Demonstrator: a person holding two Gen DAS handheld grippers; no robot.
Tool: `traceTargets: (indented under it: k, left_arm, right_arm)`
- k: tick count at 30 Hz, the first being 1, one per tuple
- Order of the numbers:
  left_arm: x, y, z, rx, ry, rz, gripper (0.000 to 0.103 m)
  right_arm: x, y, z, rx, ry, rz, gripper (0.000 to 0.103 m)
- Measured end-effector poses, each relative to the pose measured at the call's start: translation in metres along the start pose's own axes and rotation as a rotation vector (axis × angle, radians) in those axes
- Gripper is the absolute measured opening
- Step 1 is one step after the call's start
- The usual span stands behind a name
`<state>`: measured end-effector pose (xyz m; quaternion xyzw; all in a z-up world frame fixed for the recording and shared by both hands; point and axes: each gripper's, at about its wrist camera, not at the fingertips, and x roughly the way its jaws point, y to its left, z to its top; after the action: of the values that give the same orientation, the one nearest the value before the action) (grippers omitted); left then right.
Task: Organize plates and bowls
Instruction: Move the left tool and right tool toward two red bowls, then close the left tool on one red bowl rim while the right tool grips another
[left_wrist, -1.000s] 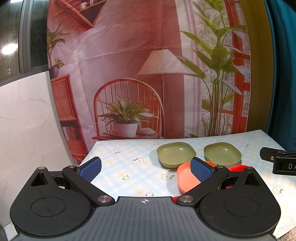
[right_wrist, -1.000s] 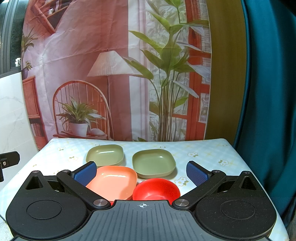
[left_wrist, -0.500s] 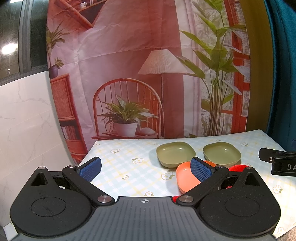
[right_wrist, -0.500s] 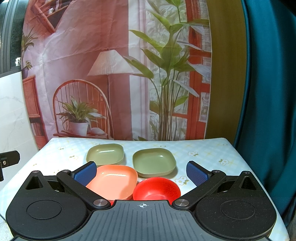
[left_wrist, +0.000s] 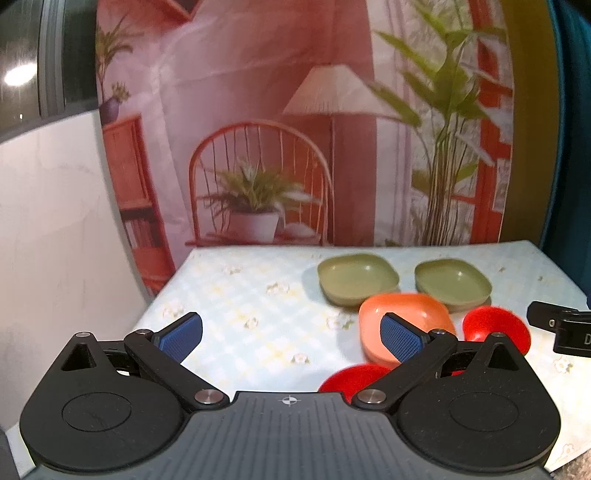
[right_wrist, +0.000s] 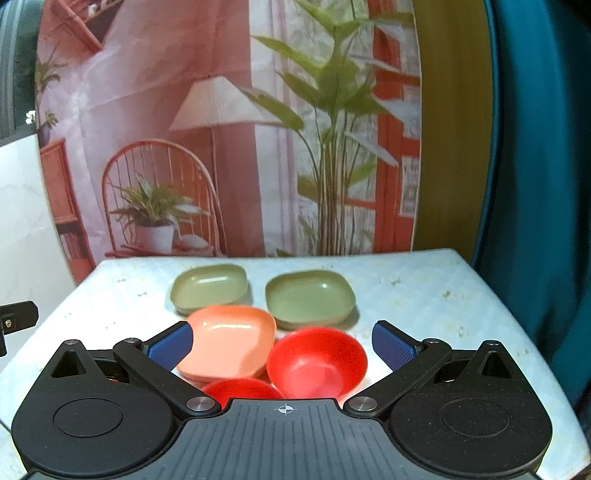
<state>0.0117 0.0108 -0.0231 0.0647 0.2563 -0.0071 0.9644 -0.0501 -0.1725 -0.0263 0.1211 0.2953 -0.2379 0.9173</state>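
Note:
Two green square plates (right_wrist: 208, 286) (right_wrist: 309, 297) sit side by side at mid-table. An orange plate (right_wrist: 229, 338) lies in front of them, with a red bowl (right_wrist: 317, 360) to its right and a second red bowl (right_wrist: 242, 391) nearer, partly hidden by my right gripper's body. My right gripper (right_wrist: 282, 345) is open and empty, above the orange plate and red bowl. My left gripper (left_wrist: 291, 334) is open and empty, left of the dishes; the left wrist view shows the green plates (left_wrist: 356, 277) (left_wrist: 452, 282), orange plate (left_wrist: 406, 317) and red bowls (left_wrist: 495, 326) (left_wrist: 352, 376).
The table (right_wrist: 424, 295) has a pale floral checked cloth. A printed backdrop (right_wrist: 221, 129) hangs behind it, a white wall (left_wrist: 55, 240) stands at left and a teal curtain (right_wrist: 535, 184) at right. The right gripper's edge (left_wrist: 561, 332) shows in the left wrist view.
Both grippers have risen and tilted down, so more of the table shows. A second red bowl has come into view near the front edge. The dishes have not moved.

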Motion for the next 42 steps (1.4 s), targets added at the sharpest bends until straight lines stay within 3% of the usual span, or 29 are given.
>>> traceTargets:
  k: [11,18,21,26,28,30,36,42]
  left_arm:
    - [0.041,0.003,-0.025,0.011,0.115,-0.021,0.103]
    - [0.066,0.002,-0.034,0.005,0.181,-0.037,0.1]
    - [0.073,0.003,-0.039,0.004,0.216,-0.075,0.083]
    - [0.082,0.006,-0.046,-0.013,0.255,-0.076,0.076]
    - [0.084,0.007,-0.048,-0.026,0.271,-0.079,0.055]
    - [0.087,0.008,-0.05,-0.034,0.291,-0.08,0.048]
    - [0.09,0.004,-0.053,-0.023,0.314,-0.071,0.047]
    - [0.093,0.005,-0.056,-0.038,0.347,-0.123,0.045]
  right_arm:
    - [0.044,-0.005,-0.032,0.028,0.137,0.034,0.103]
    - [0.059,-0.004,-0.042,0.016,0.168,0.039,0.1]
    - [0.066,-0.006,-0.046,0.014,0.189,0.039,0.094]
    - [0.071,0.001,-0.051,-0.014,0.199,0.06,0.085]
    - [0.073,0.003,-0.052,-0.024,0.201,0.065,0.084]
    - [0.074,0.004,-0.053,-0.025,0.206,0.07,0.083]
    - [0.076,0.002,-0.056,-0.02,0.218,0.076,0.078]
    - [0.075,0.0,-0.057,-0.017,0.207,0.101,0.074]
